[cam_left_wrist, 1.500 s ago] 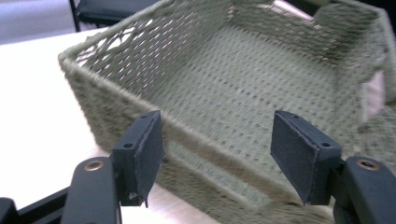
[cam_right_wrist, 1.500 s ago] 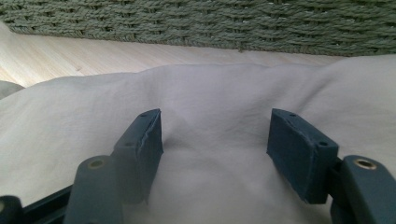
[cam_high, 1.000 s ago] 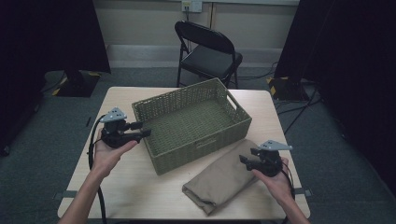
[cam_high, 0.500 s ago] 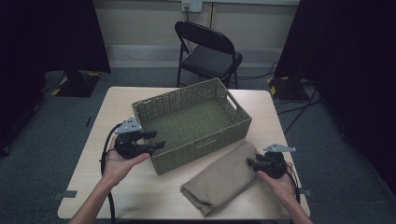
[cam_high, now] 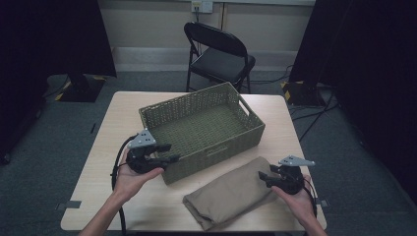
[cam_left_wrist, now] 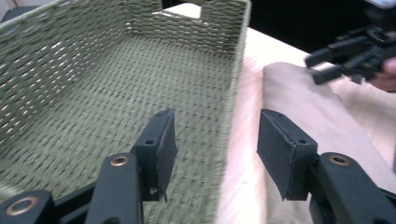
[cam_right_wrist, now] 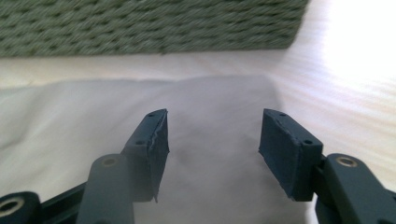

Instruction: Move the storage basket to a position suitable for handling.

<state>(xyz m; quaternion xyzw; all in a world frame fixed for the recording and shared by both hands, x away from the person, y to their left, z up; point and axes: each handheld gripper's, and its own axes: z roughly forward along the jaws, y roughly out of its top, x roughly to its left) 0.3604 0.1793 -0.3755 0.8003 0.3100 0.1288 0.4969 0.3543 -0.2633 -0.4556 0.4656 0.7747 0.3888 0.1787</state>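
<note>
Both tongs point(cam_high: 169, 153) point(cam_high: 263, 177) gape empty: left astride woven basket point(cam_high: 206, 123) wall, right over soft folded cloth point(cam_high: 231, 194).

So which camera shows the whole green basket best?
The high view: there the whole basket sits on the table, all four walls and both handle holes visible. The left gripper view looks inside it from one corner, cropped. The right gripper view catches a blurry strip of its outer wall.

We read it as lab or studio recording space: black curtains point(cam_high: 59, 34) both sides, grey carpet point(cam_high: 44, 162), lone folding chair point(cam_high: 219, 54), cables point(cam_high: 314, 118) on floor, tape marks point(cam_high: 69, 205) by plain table point(cam_high: 113, 123)
</note>
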